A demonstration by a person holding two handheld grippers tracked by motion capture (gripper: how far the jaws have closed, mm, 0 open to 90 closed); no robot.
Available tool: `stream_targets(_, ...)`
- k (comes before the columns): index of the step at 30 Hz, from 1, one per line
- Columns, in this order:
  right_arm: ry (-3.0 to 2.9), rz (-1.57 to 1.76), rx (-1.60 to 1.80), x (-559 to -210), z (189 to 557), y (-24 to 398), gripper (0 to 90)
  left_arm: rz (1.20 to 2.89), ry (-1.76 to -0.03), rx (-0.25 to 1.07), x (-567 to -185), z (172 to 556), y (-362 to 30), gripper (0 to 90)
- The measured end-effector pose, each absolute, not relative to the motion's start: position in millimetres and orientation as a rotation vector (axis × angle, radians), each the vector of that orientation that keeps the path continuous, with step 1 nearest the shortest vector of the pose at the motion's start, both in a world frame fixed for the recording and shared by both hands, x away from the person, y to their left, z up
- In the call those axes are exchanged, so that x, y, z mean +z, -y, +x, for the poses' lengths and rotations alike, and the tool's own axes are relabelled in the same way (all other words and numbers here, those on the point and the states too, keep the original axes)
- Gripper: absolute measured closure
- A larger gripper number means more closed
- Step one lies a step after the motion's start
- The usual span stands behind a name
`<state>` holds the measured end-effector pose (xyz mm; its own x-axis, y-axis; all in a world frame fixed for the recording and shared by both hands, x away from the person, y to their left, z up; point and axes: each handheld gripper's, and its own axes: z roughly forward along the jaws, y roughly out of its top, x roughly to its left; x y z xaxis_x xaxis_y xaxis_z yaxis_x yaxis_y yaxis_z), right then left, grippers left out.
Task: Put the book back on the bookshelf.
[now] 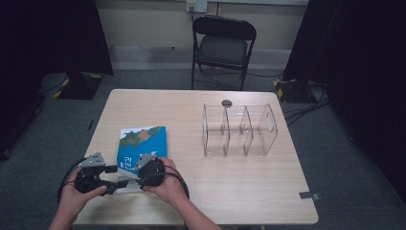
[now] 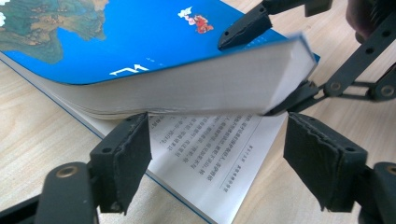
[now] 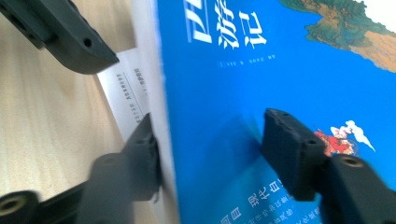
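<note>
High view: blue paperback [image 1: 143, 143] lies flat at the near-left of the table [image 1: 239, 191], well left of the clear divider rack [image 1: 239, 130].

Right gripper [image 3: 210, 154]: jaws straddle cover plus a thick page block at the book's near corner, lower jaw under the block, upper pad on the cover; block is lifted off the bottom pages.

Left gripper [image 2: 217, 158]: jaws apart, nothing betw. them, just below the raised block.

Handling, est.: medium weight, glossy cover likely slick, pages floppy and fan out. Grip near spine, full thickness, for stiffness.

One book [image 1: 143, 143], one clear divider rack [image 1: 239, 130], one chair [image 1: 223, 45], two grippers
</note>
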<state>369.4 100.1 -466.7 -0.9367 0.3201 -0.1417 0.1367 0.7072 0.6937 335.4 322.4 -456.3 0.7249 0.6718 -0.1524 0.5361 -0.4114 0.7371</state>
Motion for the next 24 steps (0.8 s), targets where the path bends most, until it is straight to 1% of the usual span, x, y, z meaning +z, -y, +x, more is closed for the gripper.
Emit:
stream_targets(1,-2.664,0.363,1.053,-467,369,-100,43.7,2.110,-0.912,0.211,-456,335,-322,20.7)
stream_targets(2,-2.663,0.354,1.057,-466,368,-100,49.5,2.123,-0.910,0.213,-456,335,-322,19.7)
stream_targets(3,-2.663,0.354,1.057,-466,368,-100,49.5,2.131,-0.904,0.223,-456,335,-320,19.7)
stream_targets(4,-2.667,0.320,1.053,-463,368,-99,55.5,2.142,-0.884,0.243,-457,334,-318,16.8)
stream_targets(6,-2.665,0.312,1.031,-460,367,-100,60.9,2.156,-0.870,0.273,-457,333,-316,15.5)
stream_targets(7,-2.665,0.312,1.031,-460,367,-100,60.9,2.156,-0.870,0.273,-457,333,-316,15.4)
stream_targets(8,-2.662,0.309,1.014,-457,365,-101,64.8,2.162,-0.857,0.278,-458,332,-316,15.5)
stream_targets(9,-2.662,0.309,1.014,-457,365,-101,64.8,2.162,-0.857,0.278,-458,332,-316,16.8)
stream_targets(10,-2.657,0.325,1.021,-455,364,-100,66.8,2.180,-0.855,0.242,-460,331,-317,17.1)
stream_targets(13,-2.672,0.330,1.018,-451,366,-99,68.2,2.215,-0.835,0.240,-465,330,-317,16.6)
stream_targets(21,-2.660,0.362,1.003,-439,367,-98,71.8,2.206,-0.825,0.232,-466,326,-319,16.1)
stream_targets(24,-2.634,0.407,0.992,-428,368,-92,74.4,2.197,-0.813,0.233,-465,322,-320,16.1)
